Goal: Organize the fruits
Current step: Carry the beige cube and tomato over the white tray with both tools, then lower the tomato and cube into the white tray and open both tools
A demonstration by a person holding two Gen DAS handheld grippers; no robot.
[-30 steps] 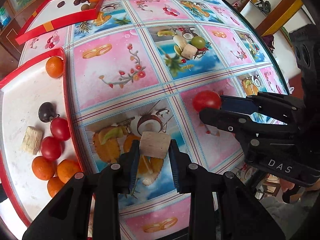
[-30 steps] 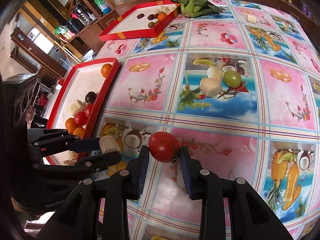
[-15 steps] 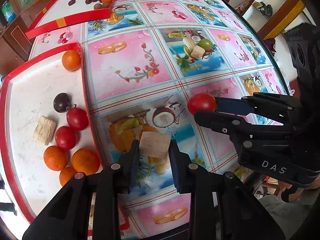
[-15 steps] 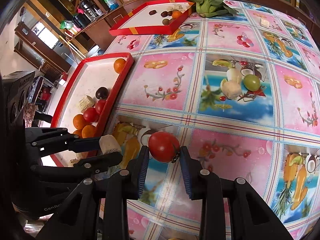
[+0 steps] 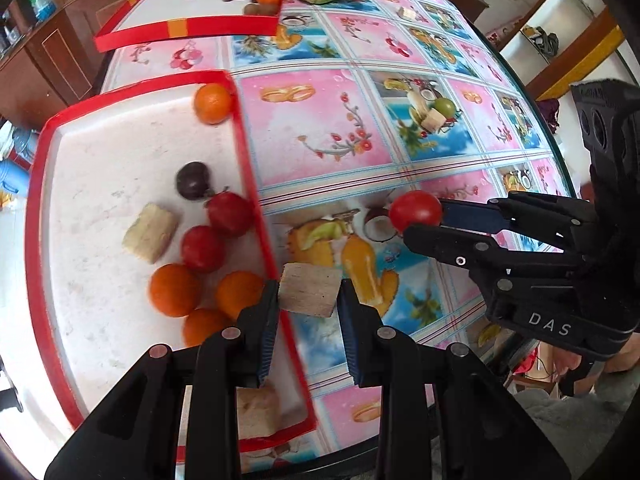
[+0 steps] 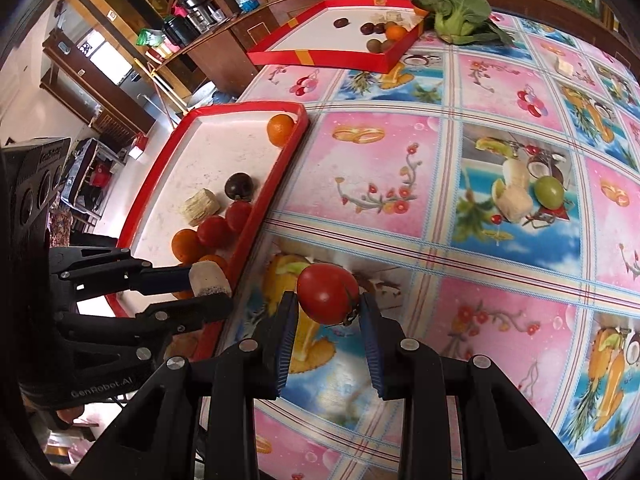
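My left gripper (image 5: pixel 308 300) is shut on a pale cut chunk of fruit (image 5: pixel 310 289), held in the air over the right rim of the near red tray (image 5: pixel 256 184). My right gripper (image 6: pixel 327 306) is shut on a red tomato (image 6: pixel 327 293), held above the tablecloth just right of that tray. In the right wrist view the left gripper (image 6: pixel 208 286) shows at the left with the chunk (image 6: pixel 208 278) between its jaws. The tray holds oranges (image 5: pixel 174 290), red tomatoes (image 5: pixel 202 248), a dark plum (image 5: pixel 193 180) and a pale chunk (image 5: pixel 150 233).
A second red tray (image 6: pixel 320 56) with small fruits stands at the far edge, beside a leafy green vegetable (image 6: pixel 460 12). A green fruit (image 6: pixel 549 189) and a pale piece (image 6: pixel 516 204) lie on the patterned tablecloth. Shelves and cabinets stand beyond the table's left side.
Both grippers have moved left across the table toward the near tray, each still carrying its fruit. The chunk now hangs over the tray's rim.
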